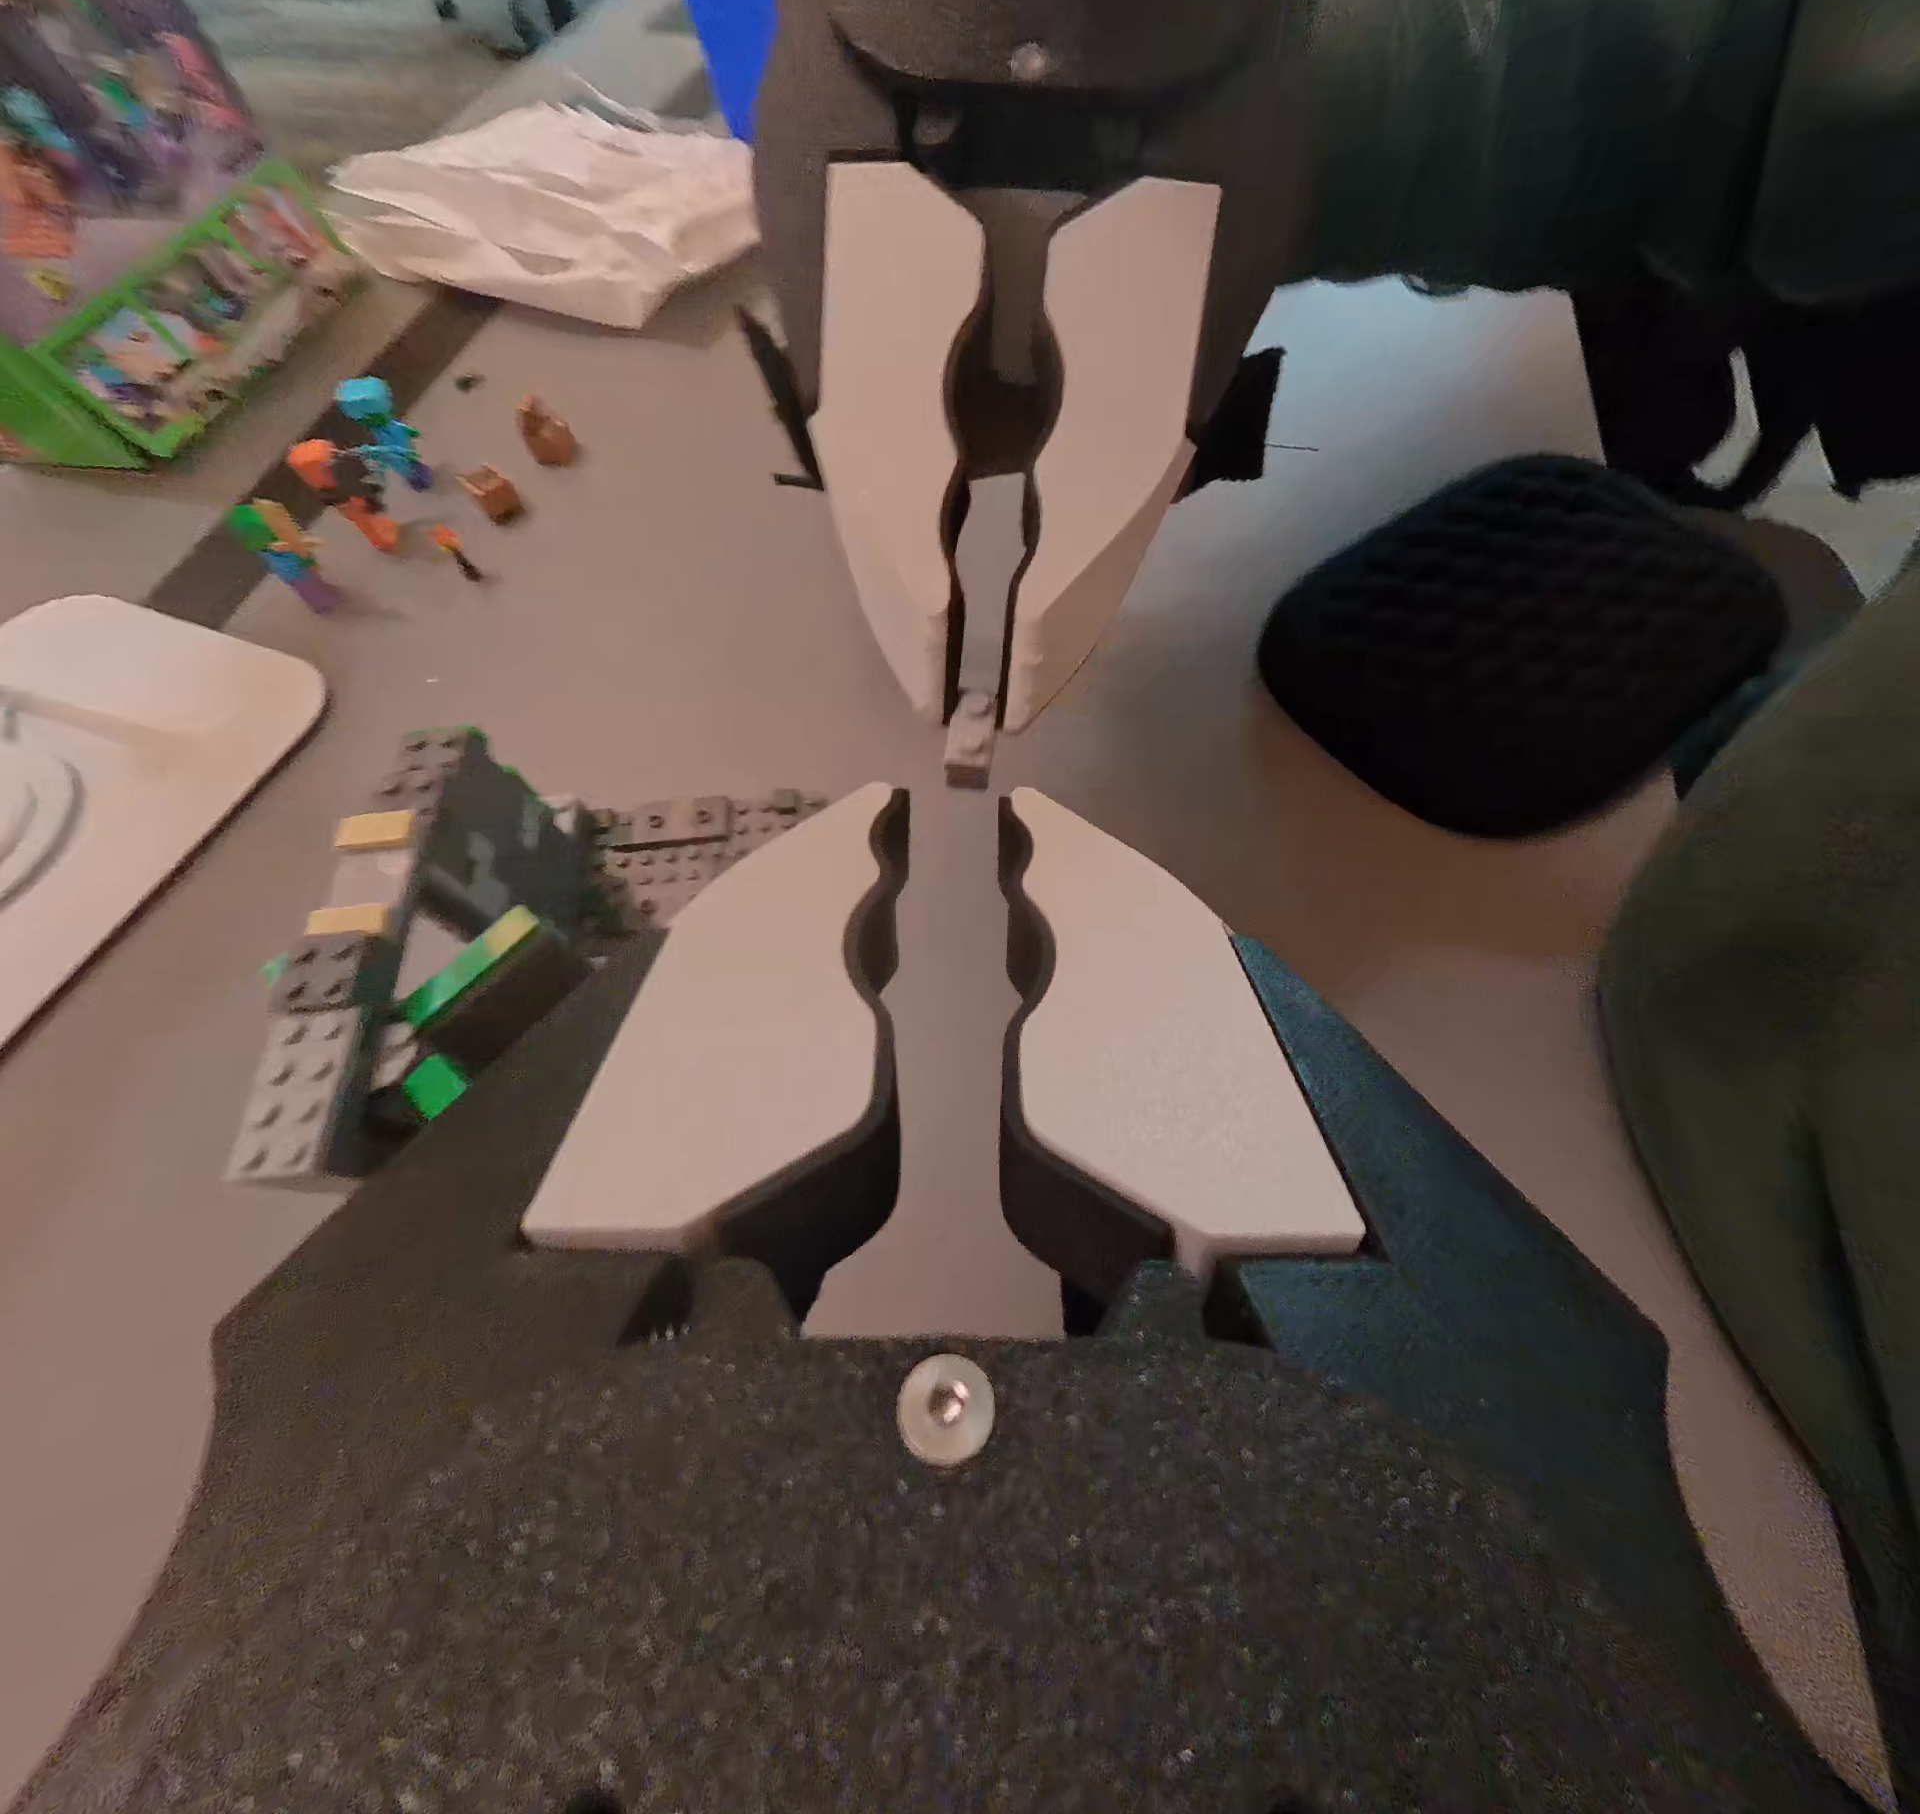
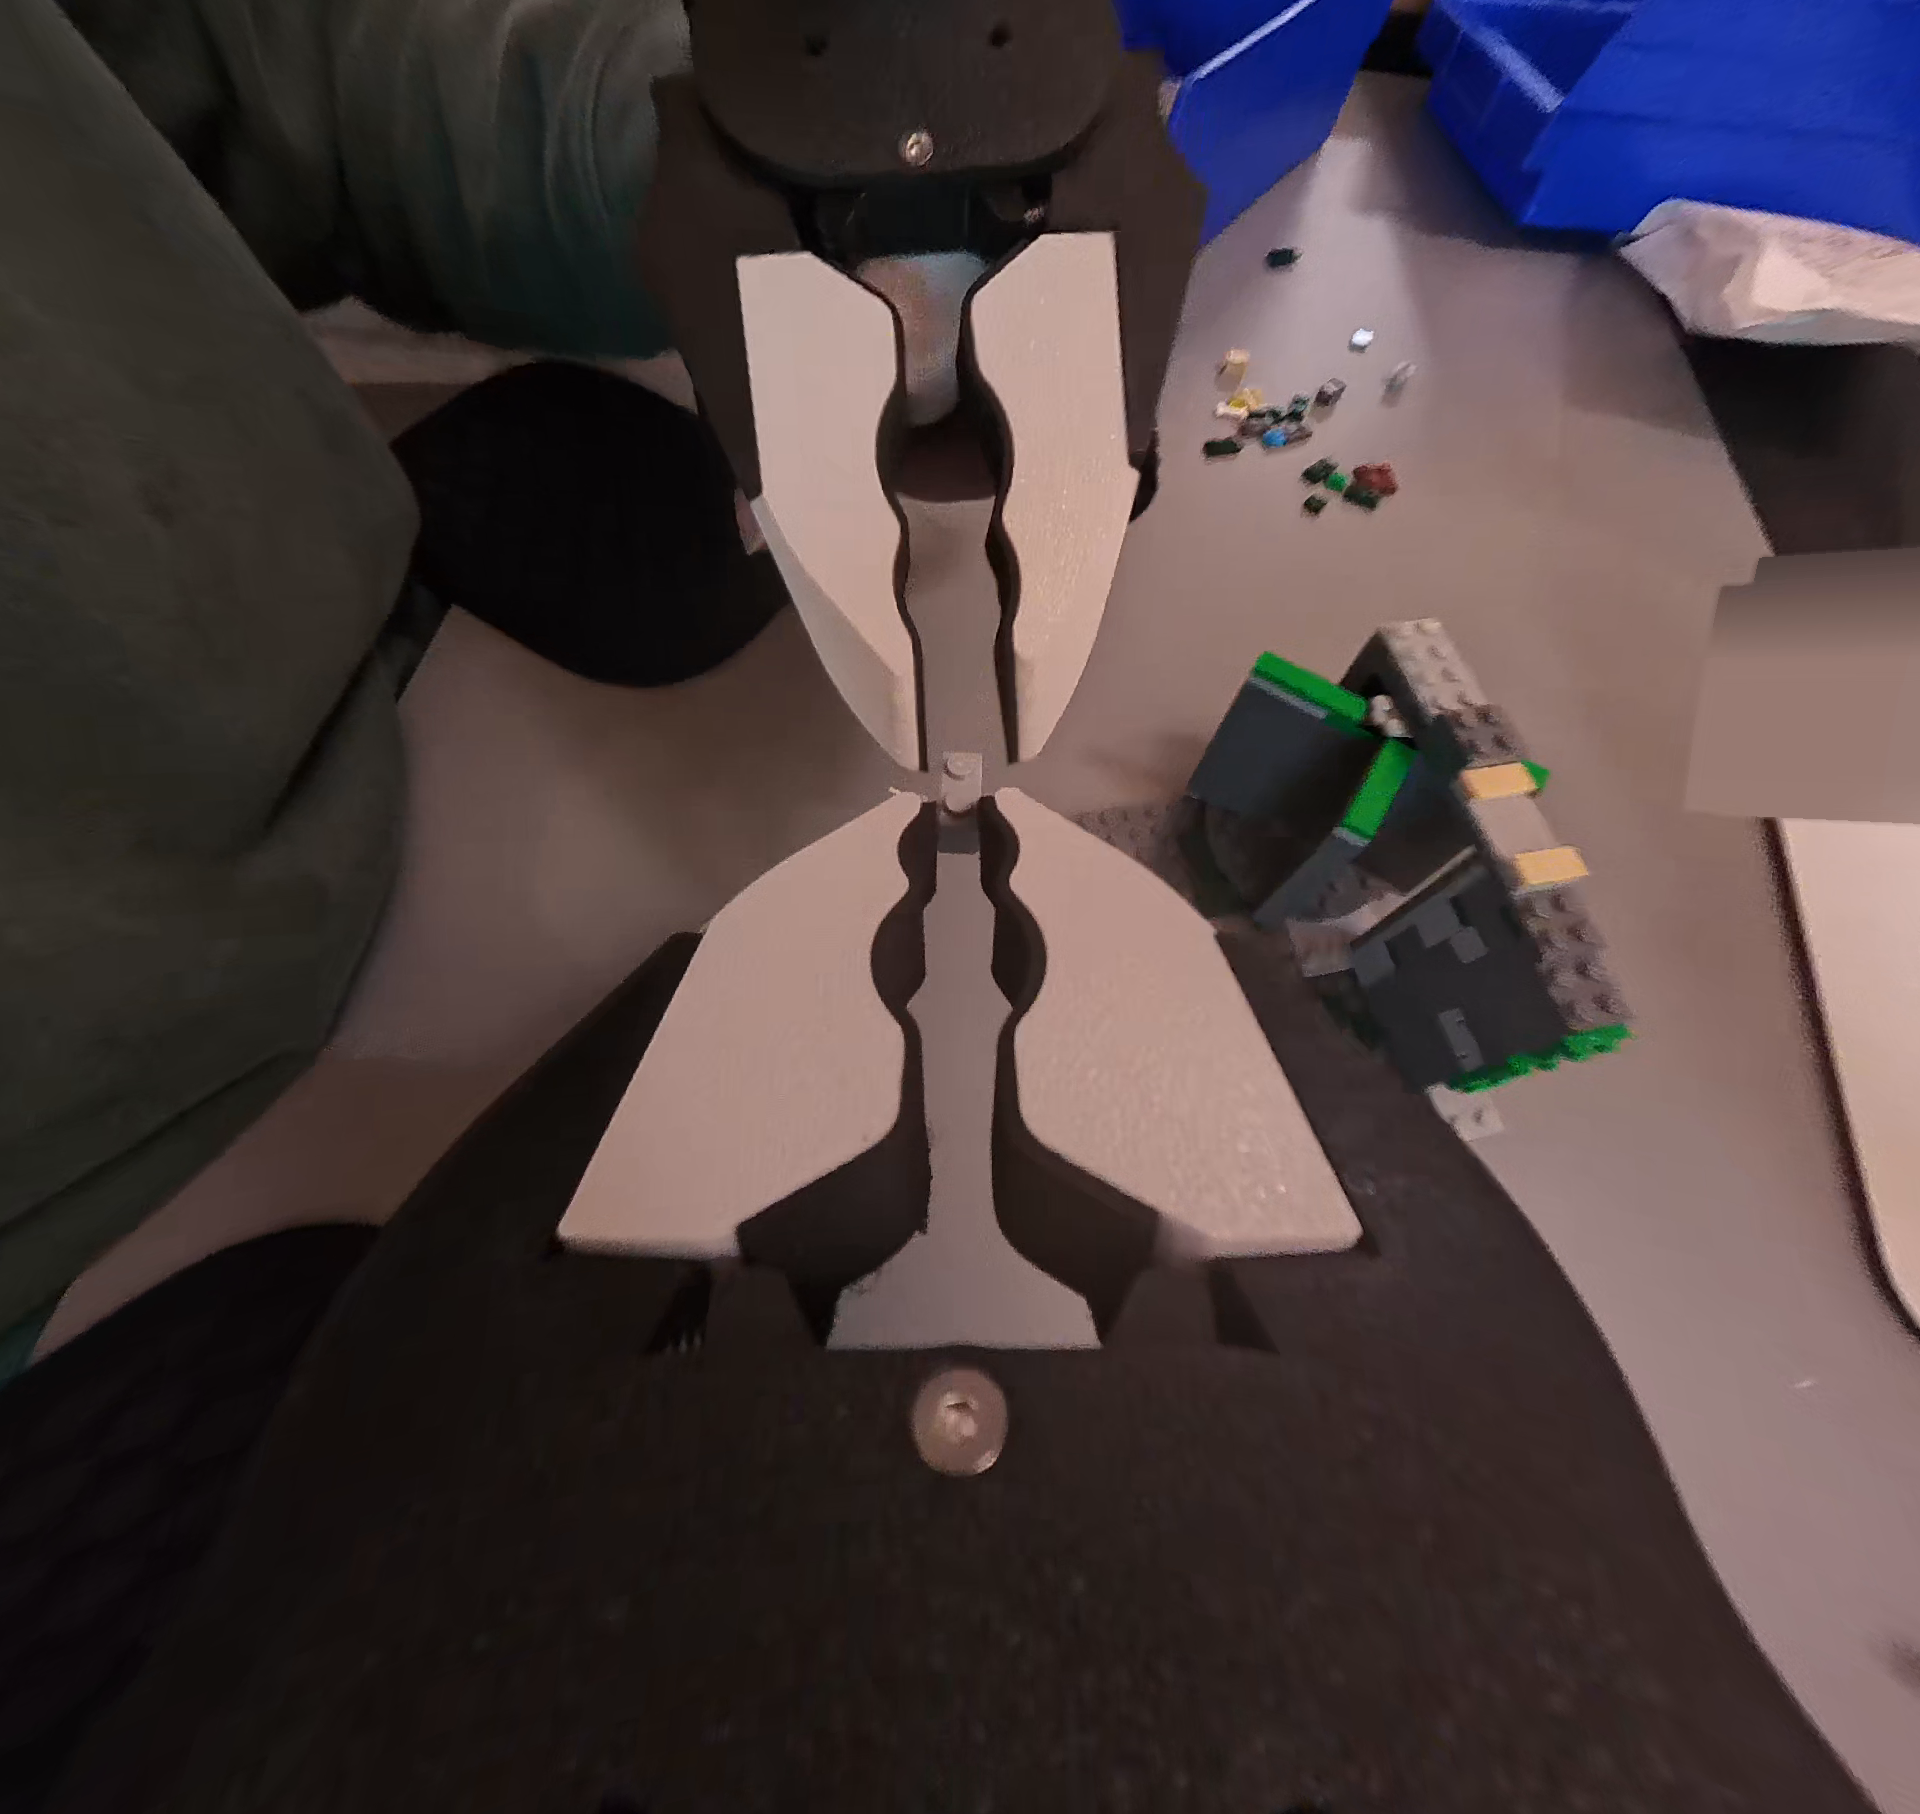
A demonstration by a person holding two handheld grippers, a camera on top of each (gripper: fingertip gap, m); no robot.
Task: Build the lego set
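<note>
My right gripper (image 2: 958,814) is shut on a small grey lego plate (image 2: 961,785), held above the table. In the left wrist view the right gripper (image 1: 975,715) points toward me with the plate (image 1: 971,754) sticking out of its tips. My left gripper (image 1: 954,798) is open, tip to tip with the right one, with the plate's free end just at its fingertips. It also shows in the right wrist view (image 2: 963,756). The partly built grey, black and green lego model (image 1: 468,933) lies on the table to the left (image 2: 1434,891).
Minifigures (image 1: 343,497) and small brown pieces stand beyond the model, near the set's box (image 1: 125,206) and a white paper bag (image 1: 551,206). Loose small pieces (image 2: 1299,434) lie near blue bins (image 2: 1662,50). A black mesh pad (image 1: 1517,642) and a white board (image 1: 125,756) flank the grippers. The tips of both grippers are at nearly the same place.
</note>
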